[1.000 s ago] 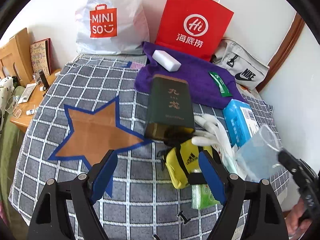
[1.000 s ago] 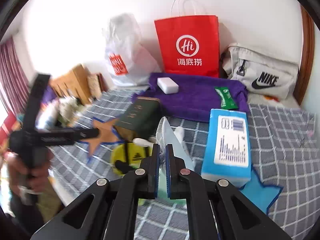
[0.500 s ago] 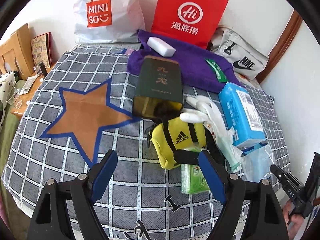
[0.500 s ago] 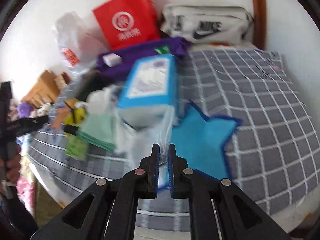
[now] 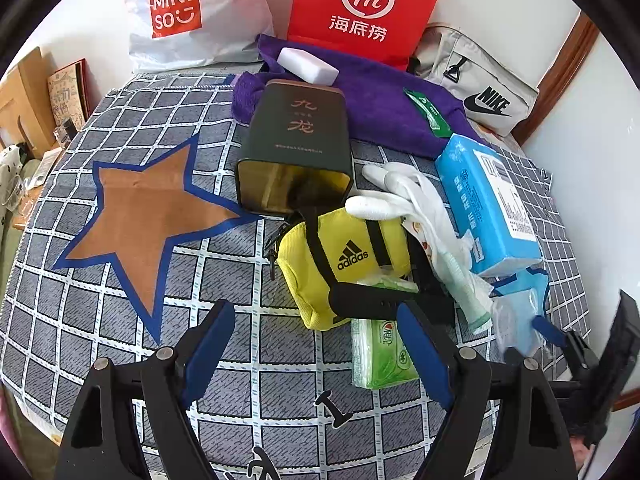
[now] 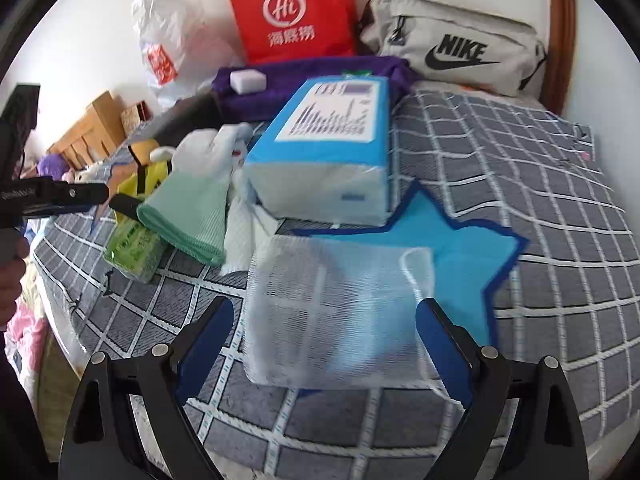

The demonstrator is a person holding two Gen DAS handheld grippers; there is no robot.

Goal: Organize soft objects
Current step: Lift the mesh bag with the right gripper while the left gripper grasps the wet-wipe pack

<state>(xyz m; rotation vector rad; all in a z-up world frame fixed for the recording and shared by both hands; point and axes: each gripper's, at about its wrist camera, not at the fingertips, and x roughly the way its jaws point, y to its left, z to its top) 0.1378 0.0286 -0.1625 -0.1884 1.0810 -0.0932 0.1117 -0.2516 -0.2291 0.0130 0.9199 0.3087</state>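
So the right claw (image 6: 324,340) has its jaws spread wide, they've just been opening, and the clear mesh pouch (image 6: 340,312) sits between them on the bed without either blue pad pressing it as far as I can see. The pouch lies on the checked blanket (image 6: 520,184), partly over the blue star patch (image 6: 460,252), right in front of the blue tissue pack (image 6: 332,152). It's a bit blurred so I can't make out what's inside.

Left claw (image 5: 320,356) is spread too, nothing between its jaws, hanging over the blanket just in front of the little pile. Right by its right-hand pad is the green tissue packet (image 5: 380,356), and just behind that the yellow adidas pouch (image 5: 344,260) with a black strap across it. White gloves (image 5: 404,196) are draped between the yellow pouch and the blue pack, and from the right wrist view one glove has a mint green cuff (image 6: 188,216).

Behind the pile there's a dark green tin (image 5: 300,140) lying on its side with the open end toward the camera, next to the brown star patch (image 5: 148,216). Further back a purple towel (image 5: 380,96) with a white sponge block (image 5: 308,66) and a small green sachet (image 5: 430,114) on it. Against the wall: a white Miniso bag (image 5: 188,16), a red paper bag (image 5: 360,4) and a grey Nike bag (image 5: 480,84)
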